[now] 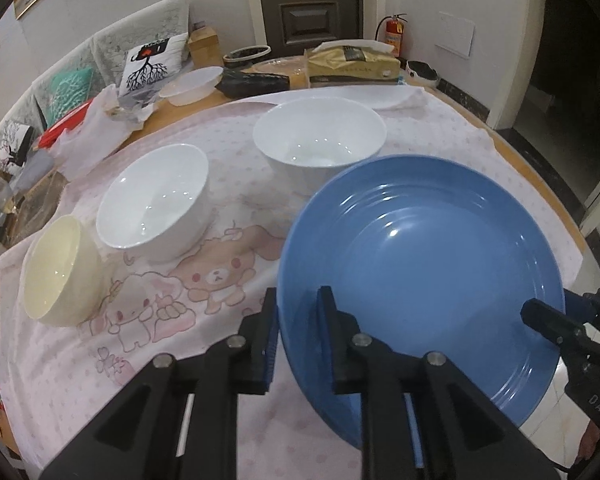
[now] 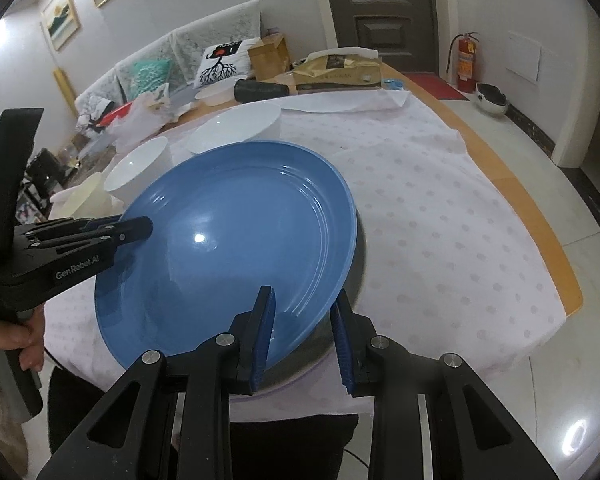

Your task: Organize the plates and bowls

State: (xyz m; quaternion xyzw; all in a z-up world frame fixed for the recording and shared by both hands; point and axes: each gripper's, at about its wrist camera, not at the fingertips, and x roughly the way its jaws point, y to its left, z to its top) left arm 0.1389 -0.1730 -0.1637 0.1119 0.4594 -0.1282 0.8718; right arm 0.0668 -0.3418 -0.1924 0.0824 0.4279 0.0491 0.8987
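Between left gripper (image 1: 298,308) fingers: blue plate (image 1: 420,280) rim, pinched, tilted for lifting. Right gripper (image 2: 304,316) fingers part-open, straddling opposite rim, apparently steadying. Bowls beyond.

Only a couple of bits we can actually read here: "GenRobot.AI" in pale letters on the black body of the left tongs (image 2: 136,231), and "DAS" on the black arm of the right tongs (image 1: 540,312). The tan box (image 2: 336,70) at the back of the desk and the fire extinguisher (image 2: 466,64) have labels, but they're too blurry for us.
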